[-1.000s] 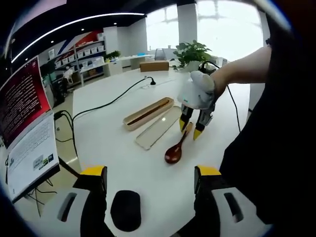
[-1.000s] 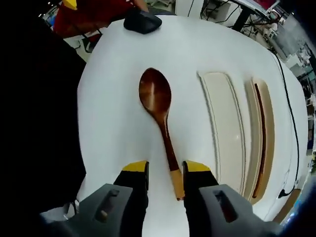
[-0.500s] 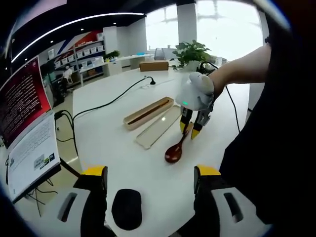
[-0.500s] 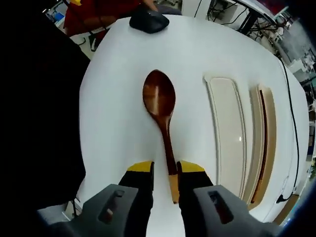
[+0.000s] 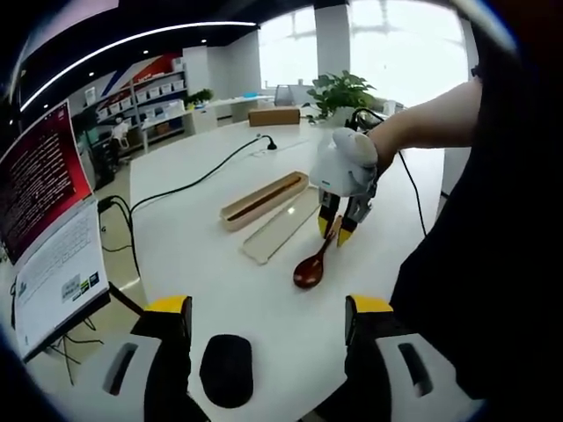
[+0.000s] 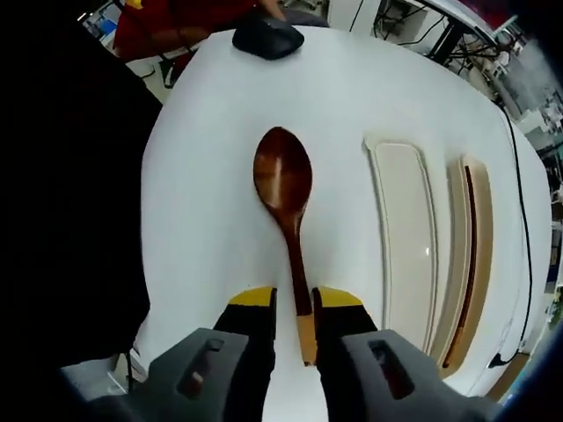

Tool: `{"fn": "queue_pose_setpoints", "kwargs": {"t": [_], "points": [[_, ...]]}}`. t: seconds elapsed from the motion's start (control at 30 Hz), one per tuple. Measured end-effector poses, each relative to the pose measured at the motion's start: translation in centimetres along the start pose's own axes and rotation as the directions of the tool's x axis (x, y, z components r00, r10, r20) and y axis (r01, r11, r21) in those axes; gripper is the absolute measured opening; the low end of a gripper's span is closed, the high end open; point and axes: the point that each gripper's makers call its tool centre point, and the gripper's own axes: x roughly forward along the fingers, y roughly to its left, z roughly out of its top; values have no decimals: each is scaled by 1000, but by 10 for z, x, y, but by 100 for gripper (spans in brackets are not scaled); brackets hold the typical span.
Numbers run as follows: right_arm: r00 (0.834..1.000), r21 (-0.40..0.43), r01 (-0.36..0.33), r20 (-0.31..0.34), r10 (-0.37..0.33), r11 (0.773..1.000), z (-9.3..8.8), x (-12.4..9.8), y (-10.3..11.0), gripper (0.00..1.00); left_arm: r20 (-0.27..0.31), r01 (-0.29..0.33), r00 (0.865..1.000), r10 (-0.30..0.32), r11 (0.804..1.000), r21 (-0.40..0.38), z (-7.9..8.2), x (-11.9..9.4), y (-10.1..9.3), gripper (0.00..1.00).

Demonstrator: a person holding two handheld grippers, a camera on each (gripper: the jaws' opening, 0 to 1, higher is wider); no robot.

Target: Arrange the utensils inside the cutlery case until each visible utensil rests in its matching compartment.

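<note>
Case (image 6: 473,264): holding a dark utensil (image 6: 465,255); lid (image 6: 407,233) lying beside.
Spoon (image 6: 287,198): resting mid-surface, right gripper (image 6: 295,299) jaws clamping its handle.
Left gripper (image 5: 264,316): jaws gaping wide above mouse (image 5: 226,369).

1 spoon (image 6: 283,189), 1 case (image 5: 264,200), 1 lid (image 6: 405,233), 1 mouse (image 5: 226,369).

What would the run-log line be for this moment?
right gripper: shut on spoon handle | left gripper: open, idle | case: holds chopsticks

The right gripper (image 6: 296,303) is gripping the handle of a wooden spoon (image 6: 285,189) between its yellow-tipped fingers (image 6: 253,301). The spoon is lying on the white tabletop (image 6: 211,167), bowl pointing away. Beside it are sitting a beige lid (image 6: 406,237) and a case (image 6: 468,264) holding chopsticks (image 6: 464,259).
</note>
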Motion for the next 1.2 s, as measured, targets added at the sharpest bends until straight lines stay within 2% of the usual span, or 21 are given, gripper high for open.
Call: {"fn": "queue_pose_setpoints", "kwargs": {"t": [0.33, 0.63, 0.93, 1.2], "points": [[999, 44, -1, 36, 0, 999, 3, 1, -5, 9, -3, 1, 1000, -1, 1000, -16, -5, 0, 1, 72], [999, -1, -5, 48, 5, 1000, 4, 0, -3, 7, -5, -3, 1000, 3, 1000, -19, -4, -1, -1, 72], [999, 13, 2, 49, -2, 1000, 6, 1, -5, 5, -18, -2, 1000, 2, 1000, -21, -5, -1, -6, 72], [997, 104, 3, 81, -11, 995, 6, 1, -7, 3, -17, -2, 1000, 1, 1000, -19, -6, 1, -6, 72]]}}
